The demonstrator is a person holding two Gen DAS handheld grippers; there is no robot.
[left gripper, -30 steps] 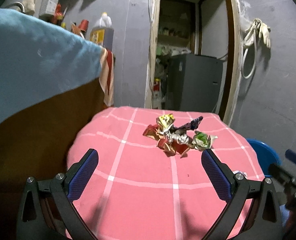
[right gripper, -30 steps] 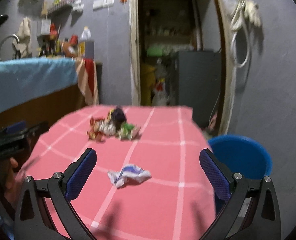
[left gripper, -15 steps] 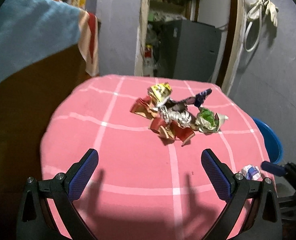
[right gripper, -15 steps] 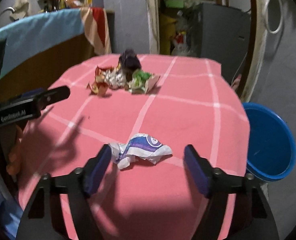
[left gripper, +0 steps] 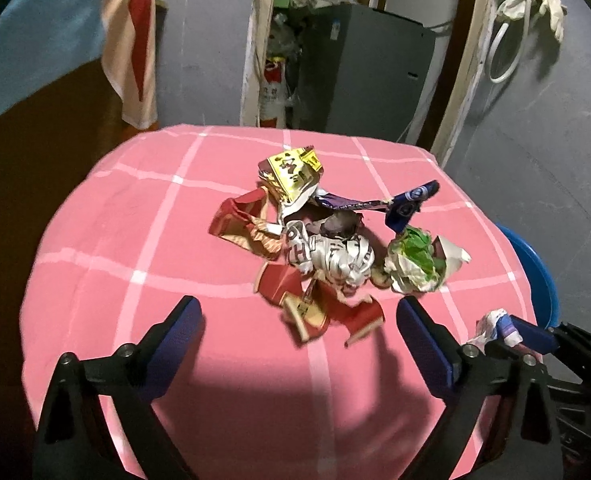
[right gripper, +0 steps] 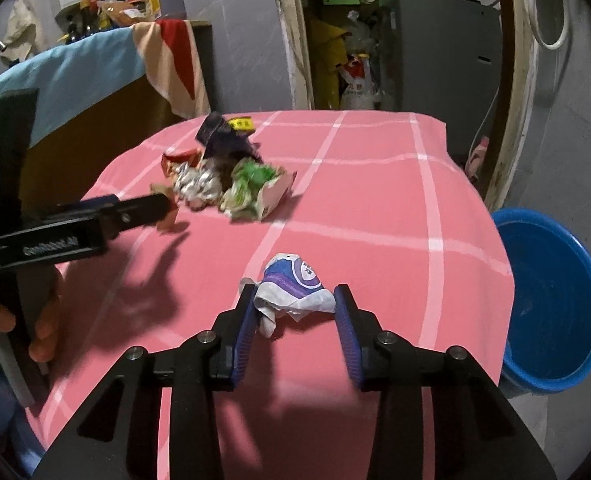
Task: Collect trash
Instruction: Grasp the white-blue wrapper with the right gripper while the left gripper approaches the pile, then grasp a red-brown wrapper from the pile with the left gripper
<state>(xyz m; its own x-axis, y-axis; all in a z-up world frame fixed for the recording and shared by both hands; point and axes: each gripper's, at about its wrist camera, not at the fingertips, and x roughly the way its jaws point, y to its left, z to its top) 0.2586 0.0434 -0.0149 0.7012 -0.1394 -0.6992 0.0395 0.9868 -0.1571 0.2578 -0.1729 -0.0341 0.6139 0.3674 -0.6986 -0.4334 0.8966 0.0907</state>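
Right gripper (right gripper: 295, 312): jaws closing around the crumpled white-and-purple wrapper (right gripper: 293, 290), which lies between the pads at 12 o'clock, long axis crosswise, not yet clamped. Left gripper (left gripper: 299, 320): wide, narrowing slightly, empty; wrapper heap (left gripper: 327, 236) at its 12 o'clock. Blue bucket (right gripper: 551, 300) sits at 3 o'clock off the pink checked table (right gripper: 375, 184).

The room is dim, the grey walls murky. A bright patch falls on the pink tablecloth (left gripper: 143, 240), lit from above and behind me, so the tools throw dark shadows forward across it. Both views bulge hard, with black corners and bent doorposts. The trash pile (right gripper: 223, 184) looks slightly smeared; 2 shadow fingers stretch under it.
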